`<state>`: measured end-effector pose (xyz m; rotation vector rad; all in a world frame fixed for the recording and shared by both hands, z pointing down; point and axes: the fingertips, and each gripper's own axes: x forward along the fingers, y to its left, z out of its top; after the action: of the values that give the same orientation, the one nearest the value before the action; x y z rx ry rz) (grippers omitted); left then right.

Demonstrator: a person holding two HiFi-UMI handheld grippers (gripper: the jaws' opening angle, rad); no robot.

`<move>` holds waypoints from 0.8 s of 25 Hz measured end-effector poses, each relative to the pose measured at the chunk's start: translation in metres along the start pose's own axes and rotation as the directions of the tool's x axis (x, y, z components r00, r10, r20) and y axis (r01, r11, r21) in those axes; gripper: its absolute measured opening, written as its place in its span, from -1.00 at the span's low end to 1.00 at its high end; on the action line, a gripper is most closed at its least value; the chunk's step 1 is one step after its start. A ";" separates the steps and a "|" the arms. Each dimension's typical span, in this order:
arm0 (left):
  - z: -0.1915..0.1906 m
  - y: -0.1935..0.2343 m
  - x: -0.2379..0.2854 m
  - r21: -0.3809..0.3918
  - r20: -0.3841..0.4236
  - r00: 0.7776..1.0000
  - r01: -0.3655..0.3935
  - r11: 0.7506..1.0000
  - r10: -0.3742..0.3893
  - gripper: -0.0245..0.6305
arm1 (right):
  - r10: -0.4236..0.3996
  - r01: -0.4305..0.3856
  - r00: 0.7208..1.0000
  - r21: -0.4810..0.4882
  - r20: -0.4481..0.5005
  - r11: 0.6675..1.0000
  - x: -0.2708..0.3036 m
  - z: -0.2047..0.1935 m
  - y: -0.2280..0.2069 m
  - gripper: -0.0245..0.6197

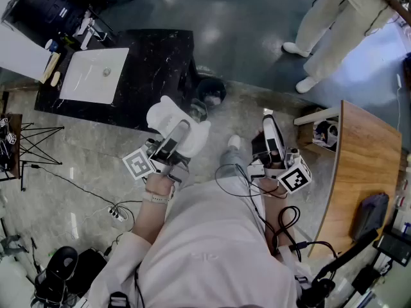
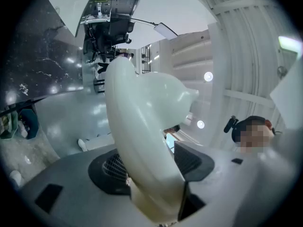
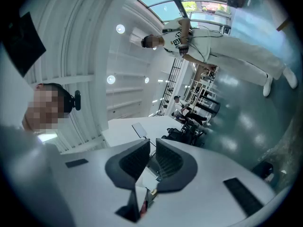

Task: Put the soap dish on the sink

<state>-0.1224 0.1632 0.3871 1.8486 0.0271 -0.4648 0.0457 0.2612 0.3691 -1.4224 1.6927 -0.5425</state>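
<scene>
- The left gripper (image 1: 174,140) squeezes its jaws tight on the white soap dish (image 2: 142,117) (it sticks up past the jaws).
- The right gripper (image 3: 150,157) has its jaws pressed together with nothing in them.
- The white sink (image 1: 83,85) sits in a black counter (image 1: 157,63), well apart from the dish.
- A person in white clothes (image 1: 334,18) stands farther off.

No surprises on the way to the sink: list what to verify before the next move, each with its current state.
1. Soap dish clamped in left gripper: ok.
2. Right gripper empty, jaws together: ok.
3. Sink within reach: not ok, it lies across the floor.
4. Bare counter right of the sink for landing: ok.
5. Walking path free: not ok, a bin stands at the counter's near corner.
</scene>
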 end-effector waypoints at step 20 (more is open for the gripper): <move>0.091 0.084 0.177 0.060 0.202 0.958 -0.219 0.974 0.203 -0.08 | 0.094 -0.068 0.971 0.121 -0.222 0.990 0.182 0.107 -0.148 -0.76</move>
<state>0.0342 0.0140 0.3831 1.8531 -0.3241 -0.5002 0.2182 0.0699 0.3652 -1.2419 1.8597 -0.7667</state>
